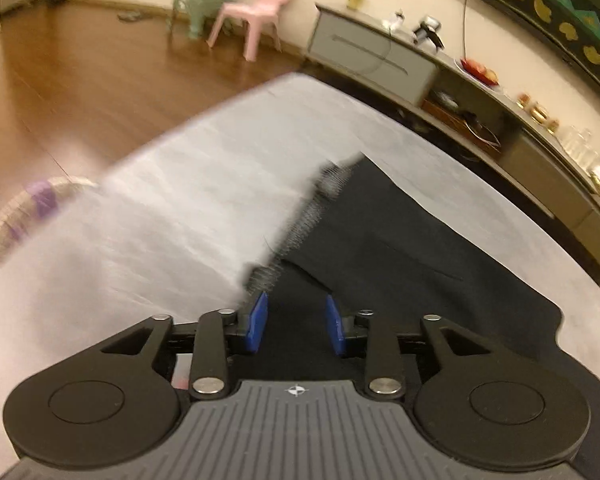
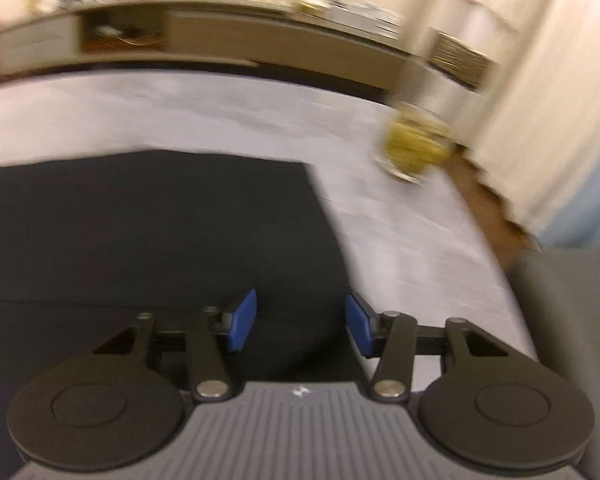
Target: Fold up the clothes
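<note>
L gripper (image 1: pixel 296 326) sits low-centre of the left wrist view, blue pads apart w/ nothing pinched between them; dark cloth lies under the gap but the pads don't look pressed on it. It's parked over the garment's left edge, prob. because that edge is the next thing to grab for a fold. R gripper (image 2: pixel 300 326) is low-centre of the right wrist view, pads wider apart, also empty; its right pad hangs about over the cloth's right edge, so it reads as lined up on that side, ready to take hold (my guess, not seen). The black garment (image 1: pixel 412 240) is spread flat on the table (image 1: pixel 180 200), which wears a pale grey cover. In the left view it runs from bottom centre up toward mid-frame right, w/ a ribbed, grey-flecked band (image 1: pixel 316 208) along its left side (blurred, could be a waistband or cuff, can't tell). In the right view it fills the left half, top edge straight, corner squarish at upper centre. Fabric looks smooth, matte, w/ one soft crease; the piece looks partly folded already.
</note>
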